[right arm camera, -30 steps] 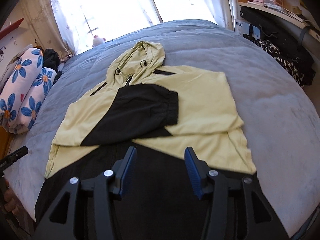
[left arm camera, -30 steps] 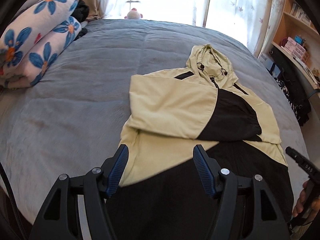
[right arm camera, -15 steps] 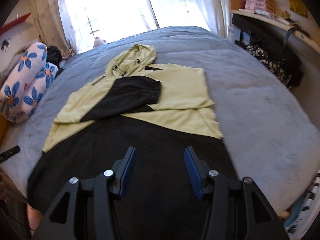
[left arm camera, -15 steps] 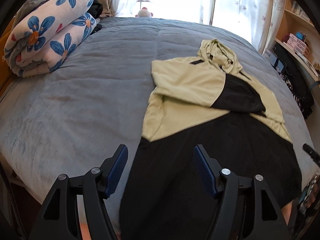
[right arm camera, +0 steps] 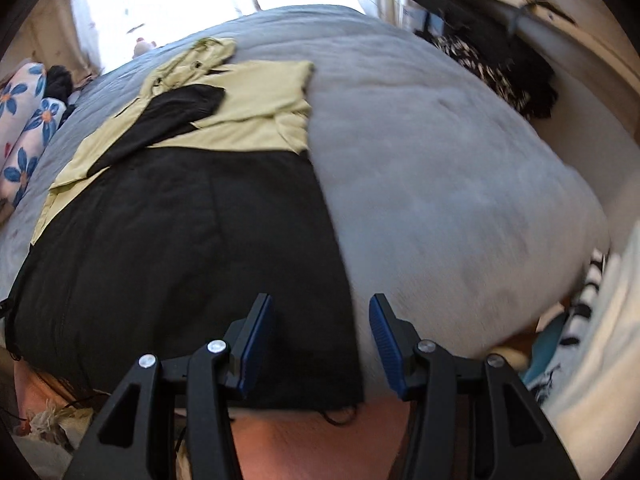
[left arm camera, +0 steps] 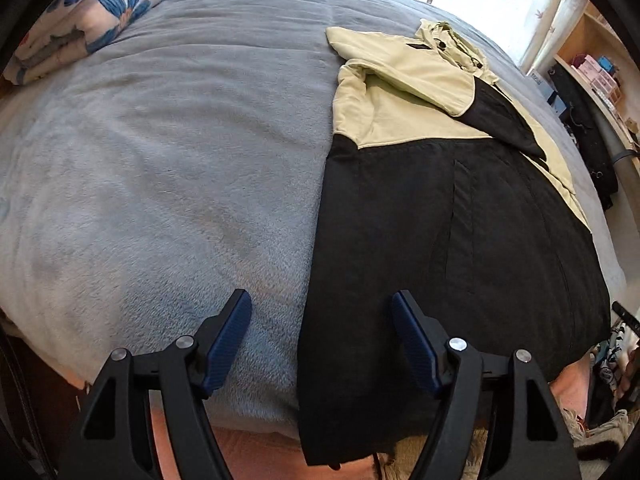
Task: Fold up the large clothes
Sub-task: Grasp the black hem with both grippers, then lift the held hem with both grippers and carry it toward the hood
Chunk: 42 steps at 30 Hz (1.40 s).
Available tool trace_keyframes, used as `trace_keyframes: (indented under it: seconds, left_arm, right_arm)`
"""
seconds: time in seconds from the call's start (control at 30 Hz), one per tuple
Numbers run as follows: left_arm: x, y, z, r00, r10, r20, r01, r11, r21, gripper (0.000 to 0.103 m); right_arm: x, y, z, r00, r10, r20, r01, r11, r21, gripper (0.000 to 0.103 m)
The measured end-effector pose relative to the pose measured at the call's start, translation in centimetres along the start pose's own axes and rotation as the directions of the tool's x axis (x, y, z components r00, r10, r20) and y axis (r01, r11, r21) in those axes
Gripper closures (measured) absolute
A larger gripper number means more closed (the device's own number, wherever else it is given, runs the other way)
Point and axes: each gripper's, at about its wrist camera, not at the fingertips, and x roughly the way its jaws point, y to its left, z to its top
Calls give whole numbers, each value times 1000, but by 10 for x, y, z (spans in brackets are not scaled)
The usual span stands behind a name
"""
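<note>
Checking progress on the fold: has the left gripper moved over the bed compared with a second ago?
Yes. The left gripper has come back toward the near edge of the bed, over the jacket hem; its jaws have just been opening, nothing between them.

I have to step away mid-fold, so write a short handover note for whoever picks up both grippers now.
Left gripper: open, holding nothing, jaws just widened, over the jacket's near left corner.
Right gripper: open, empty, over the near right corner.
Jacket lies flat on the grey bed, hood far.
Done: both sleeves folded across the chest.
Left: probably grip both hem corners and fold the hem toward the hood.
</note>
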Motion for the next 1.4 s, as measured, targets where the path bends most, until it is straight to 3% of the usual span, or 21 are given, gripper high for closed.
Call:
trace_keyframes:
  seconds: [0.27, 0.37, 0.47, 0.6, 0.77, 0.87, 0.9, 0.93, 0.97, 1.03, 1.13, 1.17, 1.27, 1.4]
  left_arm:
    - [14, -3, 2, 998, -49, -43, 51, 997, 58, 14]
    - [18, -12, -2, 999, -17, -47, 23, 993, 117, 12]
    - [15, -21, -6, 999, -6, -32, 11, 987, 163, 14]
    - [7, -21, -11, 999, -43, -29, 47, 986, 161, 29]
    - [8, -12, -12, 996, -77, -37, 81, 988, 132, 29]
    - [10, -15, -13, 997, -62, -42, 67, 988, 139, 30]
    - [10, -18, -13, 998, -55, -43, 61, 987, 146, 44]
    - [9, -21, -12, 996, -69, -50, 75, 986, 149, 56]
    - [10, -24, -11, 994, -88, -62, 96, 985, 142, 77]
    - [9, -30, -8, 992, -103, -77, 112, 986, 124, 90]
    - [6, -36, -3, 987, -133, -86, 141, 984, 109, 96]
    - [3, -37, -1, 980, -178, -87, 185, 979, 87, 97]
    - [-13, -42, 11, 955, -292, -45, 293, 956, 23, 99]
    - [-41, -51, 39, 909, -410, 74, 415, 908, -59, 99]
  right_arm:
    - [21, -21, -9, 996, 82, -45, -79, 994, 77, 53]
    - [25, -19, -10, 993, 107, -57, -104, 993, 51, 52]
    - [23, -11, -11, 986, 149, -76, -150, 989, -1, 65]
    - [23, -9, -13, 982, 171, -85, -174, 984, -31, 65]
    - [33, -9, -14, 981, 168, -97, -171, 985, -30, 63]
    - [35, -1, -16, 987, 127, -94, -134, 988, -75, 65]
    - [35, 0, -16, 989, 117, -91, -124, 989, -85, 65]
    - [33, 3, -16, 991, 106, -87, -114, 989, -97, 73]
    - [32, 4, -16, 991, 107, -83, -115, 988, -103, 86]
    - [27, 6, -13, 991, 112, -76, -119, 988, -102, 90]
    - [18, 11, -9, 993, 108, -53, -113, 986, -119, 91]
    - [14, 11, -7, 992, 116, -45, -121, 985, -121, 92]
    - [-7, 13, 9, 986, 167, 12, -165, 980, -110, 92]
    - [-35, 14, 43, 966, 234, 108, -225, 970, -87, 92]
